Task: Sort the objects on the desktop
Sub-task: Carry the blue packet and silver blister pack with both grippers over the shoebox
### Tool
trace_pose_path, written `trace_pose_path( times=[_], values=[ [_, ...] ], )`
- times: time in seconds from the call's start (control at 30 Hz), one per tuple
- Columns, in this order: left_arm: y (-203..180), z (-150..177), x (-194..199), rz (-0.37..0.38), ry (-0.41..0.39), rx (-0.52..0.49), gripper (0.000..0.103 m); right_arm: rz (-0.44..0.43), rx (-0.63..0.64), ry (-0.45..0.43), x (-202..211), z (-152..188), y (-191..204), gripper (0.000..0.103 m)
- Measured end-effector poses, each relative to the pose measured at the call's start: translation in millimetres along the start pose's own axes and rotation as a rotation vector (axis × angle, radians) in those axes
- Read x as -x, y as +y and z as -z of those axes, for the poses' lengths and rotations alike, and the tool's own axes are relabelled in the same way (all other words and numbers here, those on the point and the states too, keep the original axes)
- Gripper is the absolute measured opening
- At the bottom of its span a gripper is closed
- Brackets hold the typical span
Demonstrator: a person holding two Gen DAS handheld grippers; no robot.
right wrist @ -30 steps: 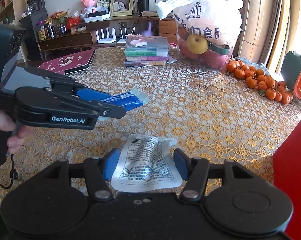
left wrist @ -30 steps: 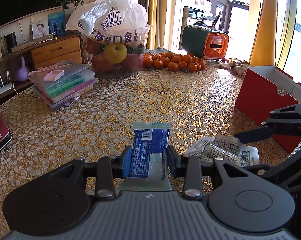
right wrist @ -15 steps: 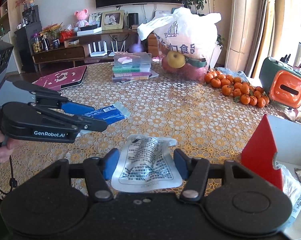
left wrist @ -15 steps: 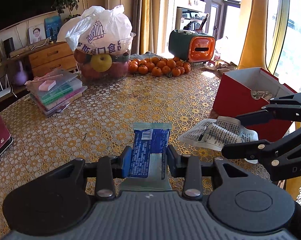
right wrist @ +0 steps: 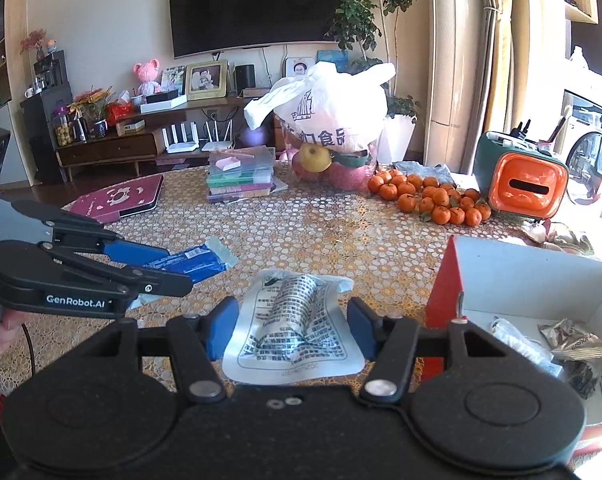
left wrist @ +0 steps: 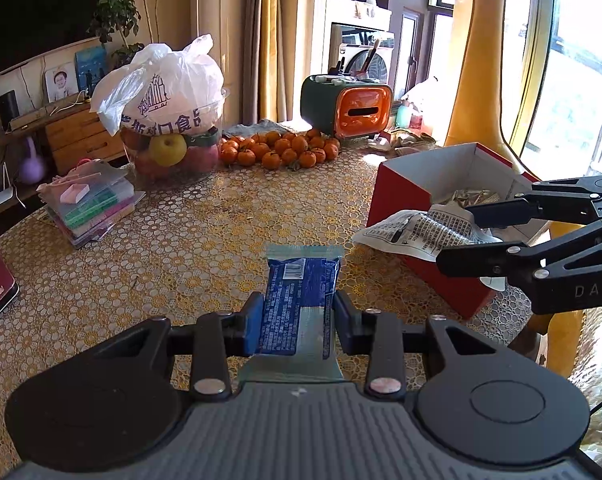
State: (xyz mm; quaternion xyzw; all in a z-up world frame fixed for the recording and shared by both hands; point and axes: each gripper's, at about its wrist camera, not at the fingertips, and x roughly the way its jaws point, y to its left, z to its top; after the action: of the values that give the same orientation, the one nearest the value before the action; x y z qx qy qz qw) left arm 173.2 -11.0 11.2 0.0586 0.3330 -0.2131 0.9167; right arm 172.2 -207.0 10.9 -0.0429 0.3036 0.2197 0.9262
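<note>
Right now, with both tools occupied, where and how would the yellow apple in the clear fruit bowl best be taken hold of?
Grip the yellow apple across its rounded sides, coming from the table-centre side. The white plastic bag lies over the clear fruit bowl from above and blocks a top approach. The apple sits behind the bowl's wall, so the bag would probably have to come off first.

White pouch (right wrist: 291,336) — hand-held gripper (right wrist: 291,326) clamped
</note>
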Motion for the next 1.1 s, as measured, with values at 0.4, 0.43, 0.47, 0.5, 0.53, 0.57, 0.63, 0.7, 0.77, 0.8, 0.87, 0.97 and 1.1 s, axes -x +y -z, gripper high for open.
trace_pose_path(
  times=[0.4, 0.43, 0.47, 0.5, 0.53, 0.57, 0.63, 0.7, 0.77, 0.8, 0.87, 0.97, 1.1],
  values=[
    [-57.9, -24.0, 6.4, 0.058, -0.031, -0.047, 0.035, 0.050, -0.046, -0.062, 48.2, 9.2, -35.7, 0.060],
    [-62.2, -26.0, 5.5, 0.064, -0.031, -0.051, 0.035, 0.057, -0.048, -0.065, 51.4, 10.0, -38.7, 0.060],
    [-66.5, -27.9, 4.7, 0.069, -0.032, -0.053, 0.035, 0.063, -0.052, -0.069, 55.4, 11.2, -42.7, 0.060],
    [-72.0, -30.0, 3.9, 0.076, -0.035, -0.056, 0.035, 0.069, -0.055, -0.073, 58.8, 12.2, -46.6, 0.060],
    [-76.9, -32.0, 2.8, 0.082, -0.037, -0.062, 0.035, 0.075, -0.058, -0.077, 61.6, 13.1, -50.1, 0.060],
    [-81.7, -33.9, 1.5, 0.085, -0.040, -0.069, 0.035, 0.083, -0.059, -0.080, 65.3, 14.4, -54.4, 0.060],
    [-91.2, -37.7, -0.3, 0.096, -0.045, -0.078, 0.035, 0.099, -0.061, -0.085, 70.4, 16.2, -61.7, 0.060],
    [-100.1, -41.2, -2.9, 0.106, -0.046, -0.086, 0.035, 0.114, -0.065, -0.089, 74.7, 17.7, -68.6, 0.060],
    [-108.8, -44.5, -6.6, 0.114, -0.048, -0.093, 0.035, 0.127, -0.072, -0.093, 79.7, 20.0, -77.0, 0.060],
    [-112.9, -46.3, -8.3, 0.119, -0.048, -0.095, 0.035, 0.135, -0.074, -0.096, 81.9, 20.9, -80.5, 0.060],
    [-121.2, -50.0, -12.0, 0.128, -0.051, -0.101, 0.035, 0.149, -0.079, -0.099, 85.1, 22.6, -87.8, 0.060],
    [-132.5, -55.2, -19.1, 0.139, -0.051, -0.115, 0.035, 0.167, -0.089, -0.100, 90.2, 26.6, -99.3, 0.060],
    [-146.4, -61.0, -29.8, 0.153, -0.044, -0.128, 0.035, 0.190, -0.100, -0.099, 95.2, 30.8, -113.5, 0.060]
  ],
)
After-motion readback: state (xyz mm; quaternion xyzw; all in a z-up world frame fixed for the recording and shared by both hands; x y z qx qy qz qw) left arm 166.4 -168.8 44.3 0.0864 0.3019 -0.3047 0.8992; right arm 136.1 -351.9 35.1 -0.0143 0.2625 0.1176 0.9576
